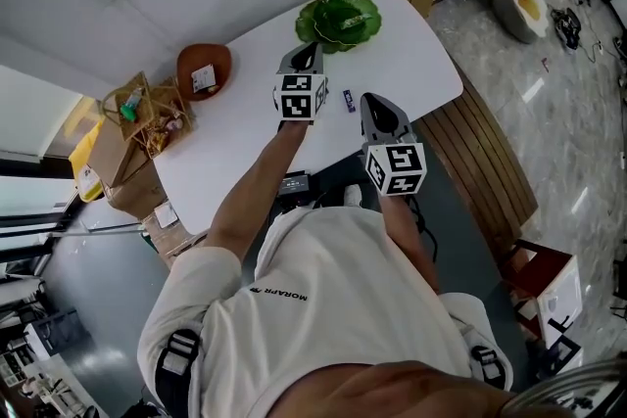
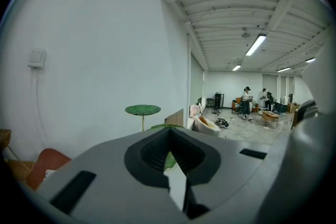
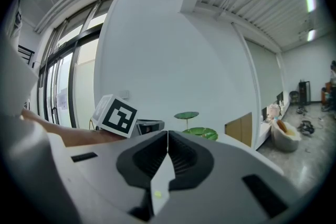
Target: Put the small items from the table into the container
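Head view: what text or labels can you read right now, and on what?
"MORAPR", upside down on the person's white shirt.
Too small to read: print on the small wrapped item on the white table.
Too blurred: the card in the brown bowl.
No letters, patterns only: left marker cube, right marker cube.

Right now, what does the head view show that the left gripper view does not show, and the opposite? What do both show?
Only the head view: the white table from above, a small dark item lying on it between the two grippers, the right gripper, and a cardboard box.
Only the left gripper view: the left gripper close up, jaws together with nothing between them, ceiling lights, and people far down the room.
Both: the green leaf-shaped stand and the brown bowl.
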Available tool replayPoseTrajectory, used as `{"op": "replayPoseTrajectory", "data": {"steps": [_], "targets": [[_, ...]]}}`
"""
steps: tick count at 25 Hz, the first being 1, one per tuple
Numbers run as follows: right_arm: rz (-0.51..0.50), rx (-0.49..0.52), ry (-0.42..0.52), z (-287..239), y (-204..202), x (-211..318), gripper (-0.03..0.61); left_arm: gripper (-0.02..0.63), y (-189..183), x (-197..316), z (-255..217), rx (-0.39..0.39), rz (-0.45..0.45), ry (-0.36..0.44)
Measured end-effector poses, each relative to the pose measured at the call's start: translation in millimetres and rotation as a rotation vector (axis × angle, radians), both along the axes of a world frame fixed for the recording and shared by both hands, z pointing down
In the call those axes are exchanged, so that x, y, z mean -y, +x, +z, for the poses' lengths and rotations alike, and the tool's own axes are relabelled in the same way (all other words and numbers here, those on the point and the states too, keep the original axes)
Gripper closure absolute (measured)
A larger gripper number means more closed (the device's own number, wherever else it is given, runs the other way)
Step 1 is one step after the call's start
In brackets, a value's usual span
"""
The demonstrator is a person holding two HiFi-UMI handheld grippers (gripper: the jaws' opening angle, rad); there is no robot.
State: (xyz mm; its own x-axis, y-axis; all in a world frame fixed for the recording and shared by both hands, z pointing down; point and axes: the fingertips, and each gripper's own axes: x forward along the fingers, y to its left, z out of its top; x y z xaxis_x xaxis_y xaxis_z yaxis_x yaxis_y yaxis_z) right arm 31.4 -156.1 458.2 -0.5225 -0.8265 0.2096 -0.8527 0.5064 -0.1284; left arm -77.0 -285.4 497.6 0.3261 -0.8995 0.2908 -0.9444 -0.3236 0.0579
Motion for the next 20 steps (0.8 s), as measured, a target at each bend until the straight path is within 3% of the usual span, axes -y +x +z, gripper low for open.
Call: {"op": "replayPoseTrajectory", "data": {"steps": [20], "targets": [[-0.027,0.011,-0.010,4,-25,-6,0.565,0.611,-27,-43,17,-0.042,-0.076,-0.014]]}}
